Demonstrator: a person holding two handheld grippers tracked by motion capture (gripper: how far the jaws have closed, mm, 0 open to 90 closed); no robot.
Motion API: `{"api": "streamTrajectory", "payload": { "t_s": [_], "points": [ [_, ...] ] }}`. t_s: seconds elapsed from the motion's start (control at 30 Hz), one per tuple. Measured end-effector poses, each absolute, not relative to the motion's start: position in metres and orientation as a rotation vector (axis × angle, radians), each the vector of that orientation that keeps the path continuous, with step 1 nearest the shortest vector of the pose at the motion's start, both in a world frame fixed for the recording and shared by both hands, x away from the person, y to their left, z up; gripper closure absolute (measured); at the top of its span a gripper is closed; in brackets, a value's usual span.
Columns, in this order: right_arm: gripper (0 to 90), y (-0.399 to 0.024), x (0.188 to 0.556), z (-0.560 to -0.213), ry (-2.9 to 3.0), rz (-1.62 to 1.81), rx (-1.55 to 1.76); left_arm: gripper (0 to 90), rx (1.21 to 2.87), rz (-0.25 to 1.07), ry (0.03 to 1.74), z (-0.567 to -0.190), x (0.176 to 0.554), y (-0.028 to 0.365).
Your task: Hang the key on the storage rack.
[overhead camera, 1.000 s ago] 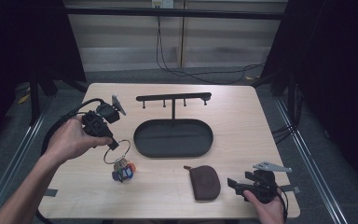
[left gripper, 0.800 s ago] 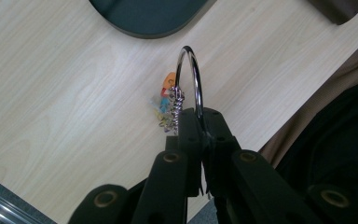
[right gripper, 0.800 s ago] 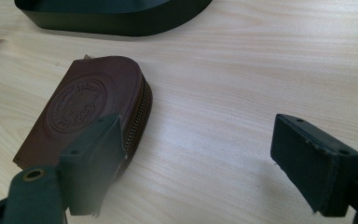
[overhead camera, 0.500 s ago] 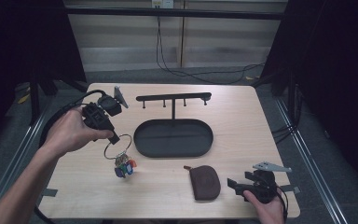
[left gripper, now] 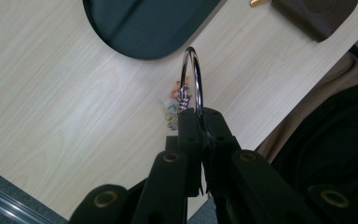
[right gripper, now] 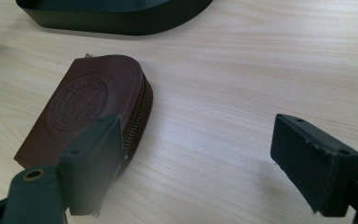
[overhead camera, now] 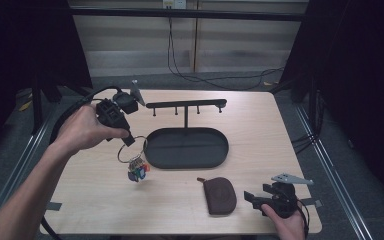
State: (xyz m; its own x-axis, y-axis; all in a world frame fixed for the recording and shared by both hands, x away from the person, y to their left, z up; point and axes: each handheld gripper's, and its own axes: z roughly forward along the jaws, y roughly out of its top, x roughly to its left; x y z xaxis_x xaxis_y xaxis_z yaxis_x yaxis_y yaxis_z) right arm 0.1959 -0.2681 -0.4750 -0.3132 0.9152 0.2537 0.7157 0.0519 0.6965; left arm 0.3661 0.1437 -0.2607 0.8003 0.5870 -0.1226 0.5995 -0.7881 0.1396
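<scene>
My left gripper [overhead camera: 127, 140] is shut on a silver key ring [overhead camera: 132, 150], which hangs in the air left of the black oval tray [overhead camera: 187, 148]. Colourful charms [overhead camera: 137, 171] dangle from the ring above the table. In the left gripper view the ring [left gripper: 192, 79] stands up between the closed jaws, with the charms [left gripper: 175, 105] blurred behind it. A brown zip pouch [overhead camera: 219, 195] lies flat near the table's front edge. My right gripper [overhead camera: 255, 197] rests open just right of the pouch [right gripper: 91, 109], nothing between its jaws.
A black hook rack [overhead camera: 186, 106] on a post rises from the back of the tray. Cables [overhead camera: 75, 107] trail off the table's left side. The table's front edge [overhead camera: 180, 233] runs close to the pouch and my right hand.
My left gripper has risen and moved right toward the tray, lifting the key ring so the charms left the table. The right gripper has stayed put.
</scene>
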Motion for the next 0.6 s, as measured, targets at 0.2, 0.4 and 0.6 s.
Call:
{"api": "streamTrajectory", "payload": {
  "t_s": [0.2, 0.4, 0.6],
  "points": [
    [16.7, -0.268, 0.196, -0.475, 2.073, 1.121, 1.667, 87.6, 2.818, -0.101, 0.948, -0.257, 0.37, 0.137],
    [16.7, -0.268, 0.196, -0.475, 2.078, 1.122, 1.658, 87.6, 2.821, -0.101, 0.959, -0.257, 0.376, 0.134],
    [16.7, -0.267, 0.196, -0.475, 2.082, 1.118, 1.66, 87.7, 2.826, -0.126, 0.968, -0.262, 0.382, 0.129]
  ]
}}
